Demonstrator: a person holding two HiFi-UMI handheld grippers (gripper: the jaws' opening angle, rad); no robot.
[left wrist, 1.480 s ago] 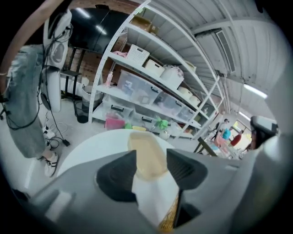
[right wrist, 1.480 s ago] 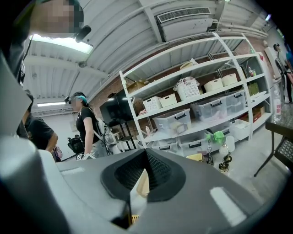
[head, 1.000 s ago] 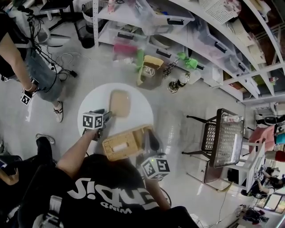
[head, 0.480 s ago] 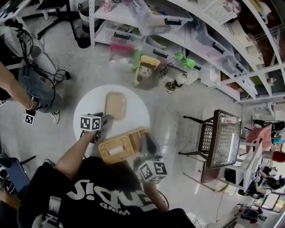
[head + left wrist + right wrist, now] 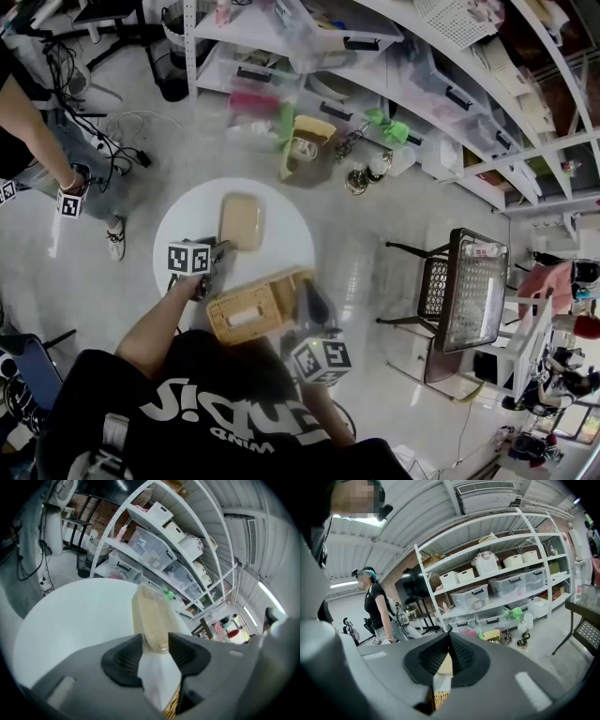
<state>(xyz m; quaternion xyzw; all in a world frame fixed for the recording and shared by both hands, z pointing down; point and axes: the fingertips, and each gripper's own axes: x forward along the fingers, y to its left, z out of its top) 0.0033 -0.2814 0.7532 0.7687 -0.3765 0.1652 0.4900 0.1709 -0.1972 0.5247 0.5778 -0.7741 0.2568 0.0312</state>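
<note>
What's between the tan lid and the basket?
Nothing: a bare strip of white table separates lid and basket, seen in the head view.

A yellow woven box (image 5: 251, 307), with a white sheet (image 5: 246, 313) showing through its top opening, is gripped at one end between the jaws of the left gripper (image 5: 154, 642). Its other end is between those of the right gripper (image 5: 449, 641). A flat beige lid (image 5: 241, 220) with rounded corners lies on the white surface (image 5: 281, 239) just beyond the left jaws.
</note>
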